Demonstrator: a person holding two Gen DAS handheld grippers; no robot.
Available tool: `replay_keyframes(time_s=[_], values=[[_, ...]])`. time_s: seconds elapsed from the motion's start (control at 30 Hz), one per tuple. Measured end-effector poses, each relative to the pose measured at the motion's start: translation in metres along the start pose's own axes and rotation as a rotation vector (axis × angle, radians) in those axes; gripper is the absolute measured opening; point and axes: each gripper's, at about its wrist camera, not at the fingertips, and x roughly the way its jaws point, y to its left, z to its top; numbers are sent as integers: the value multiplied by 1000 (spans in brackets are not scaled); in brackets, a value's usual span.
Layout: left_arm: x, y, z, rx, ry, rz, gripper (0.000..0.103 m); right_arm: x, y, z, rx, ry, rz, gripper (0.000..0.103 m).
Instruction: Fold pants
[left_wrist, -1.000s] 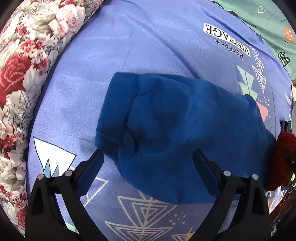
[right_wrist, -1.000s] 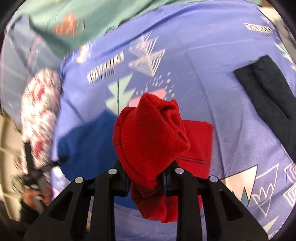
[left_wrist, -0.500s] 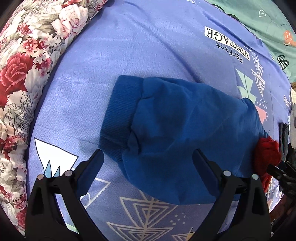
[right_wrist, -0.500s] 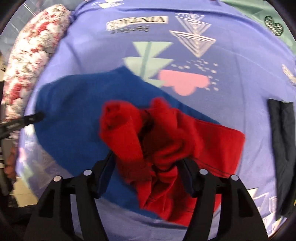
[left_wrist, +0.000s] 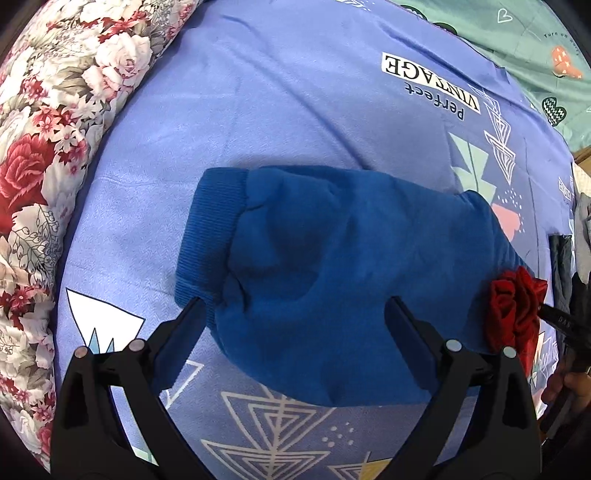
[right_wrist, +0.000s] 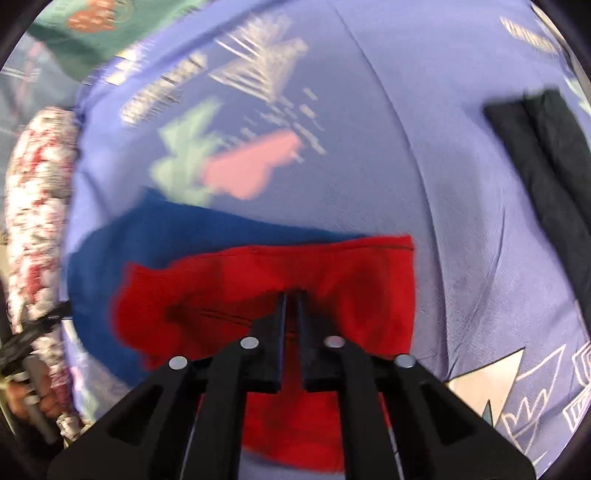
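Folded blue pants (left_wrist: 332, 266) lie on the purple printed bedsheet (left_wrist: 295, 110), ribbed waistband to the left. My left gripper (left_wrist: 293, 314) is open and empty, hovering over their near edge. Red pants (right_wrist: 295, 280) lie spread over the right end of the blue pants (right_wrist: 184, 229); in the left wrist view they show as a bunched red lump (left_wrist: 513, 306). My right gripper (right_wrist: 291, 295) has its jaws together with a thin slit, right over the red cloth. The view is blurred and I cannot tell whether cloth is pinched.
A floral bolster (left_wrist: 44, 166) runs along the sheet's left side. A green printed cloth (left_wrist: 535, 55) lies at the far edge. A dark folded garment (right_wrist: 546, 177) lies to the right on the sheet.
The red pants, bunched and lifted in my right gripper a second ago, now lie spread flat over the blue pants. The right gripper's jaws opened and came together again. My left gripper stayed open.
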Motion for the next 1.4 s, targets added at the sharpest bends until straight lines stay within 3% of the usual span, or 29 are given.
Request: replay_keyframes(time_s=[0.13,0.23,0.3,0.47,0.6,0.73,0.87,0.97,1.0,1.03,1.23,1.4], values=[[-1,3,0,-3,-4,7,97,-26,-2,5,15,-33,82,9],[3,11,0,-29,8,10,97,-50,-13,6,14,-84,43,10],[6,15,-2,-39,21,18,97,-50,-26,5,10,-89,-32,10],[5,22,1,-32,15,44,97,-21,-31,1,4,-39,-85,12],[-7,48,8,-95,-18,40,97,-44,-23,-10,-25,-43,-64,14],[-8,72,7,-155,-28,48,97,-57,-13,-38,-90,20,-38,35],[10,94,10,-215,-10,22,97,-32,-16,-60,-83,120,-99,40],[24,102,11,-289,35,-66,97,-41,-18,-58,-23,86,-37,46],[25,103,11,-306,37,-86,97,-47,-17,-56,-24,63,-29,53],[26,103,11,-311,42,-111,97,-52,-16,-55,-29,46,-32,55],[36,109,-1,-398,138,-301,97,-71,-22,-50,17,-7,-14,55],[45,104,-16,-457,198,-394,97,-61,-17,-48,20,8,-14,55]])
